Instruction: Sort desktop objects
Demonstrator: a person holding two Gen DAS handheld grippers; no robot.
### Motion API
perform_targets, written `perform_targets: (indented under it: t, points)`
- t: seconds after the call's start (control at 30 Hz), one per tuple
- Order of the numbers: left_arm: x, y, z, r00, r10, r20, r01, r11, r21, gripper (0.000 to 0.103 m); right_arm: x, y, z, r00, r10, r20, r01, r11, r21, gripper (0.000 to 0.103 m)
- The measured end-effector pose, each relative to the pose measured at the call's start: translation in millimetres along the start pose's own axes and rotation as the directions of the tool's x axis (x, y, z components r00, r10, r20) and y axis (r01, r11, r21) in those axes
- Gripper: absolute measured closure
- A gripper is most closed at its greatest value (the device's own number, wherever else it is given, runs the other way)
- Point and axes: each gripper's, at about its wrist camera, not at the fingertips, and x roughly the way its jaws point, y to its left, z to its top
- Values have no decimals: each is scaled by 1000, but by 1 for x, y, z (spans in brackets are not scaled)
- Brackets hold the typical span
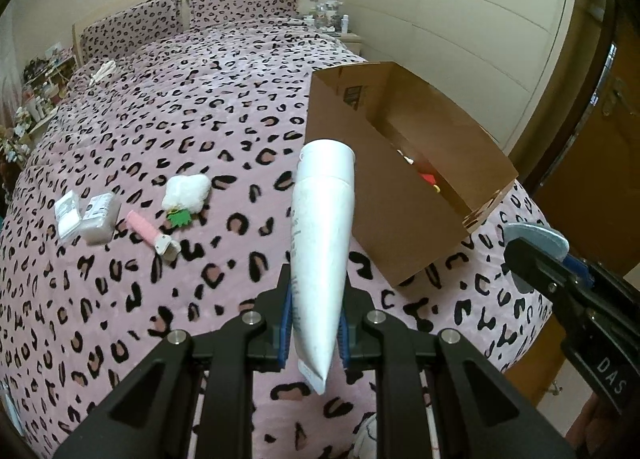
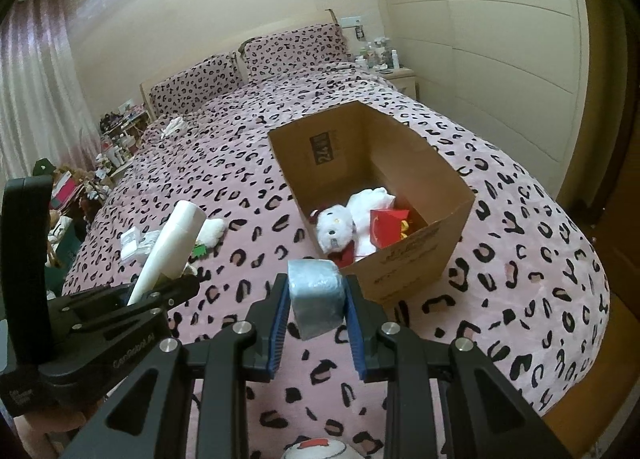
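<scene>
My left gripper (image 1: 314, 291) is shut on a white tube (image 1: 322, 235), cap end pointing forward toward the brown cardboard box (image 1: 404, 219). My right gripper (image 2: 316, 299) is shut on a light blue wrapped pack (image 2: 316, 295), held above the bed just before the box (image 2: 420, 255). In the box lie a white plush cat (image 2: 336, 229) and a red fries carton (image 2: 387, 225). The left gripper with the tube (image 2: 172, 247) shows at the left of the right wrist view. The right gripper with the blue pack (image 1: 536, 239) shows at the right of the left wrist view.
On the leopard-print bedspread (image 1: 200, 107) left of the tube lie a white plush with a green leaf (image 1: 186, 193), a pink-handled tool (image 1: 150, 233) and two white packets (image 1: 86, 215). A nightstand with bottles (image 2: 384, 59) stands at the bed's far side. Cluttered shelves (image 1: 36, 99) stand left.
</scene>
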Motion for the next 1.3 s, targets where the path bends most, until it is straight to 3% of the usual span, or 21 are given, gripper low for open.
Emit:
perform_targets:
  t: [0.53, 1.3]
  points:
    - [20, -17, 23, 1000, -28, -13, 29, 999, 45, 85, 4, -24, 10, 1000, -25, 11, 25, 999, 32, 76]
    - [43, -41, 119, 978, -210, -6, 210, 973, 96, 85, 24, -50, 67, 996, -48, 78, 44, 998, 50, 76]
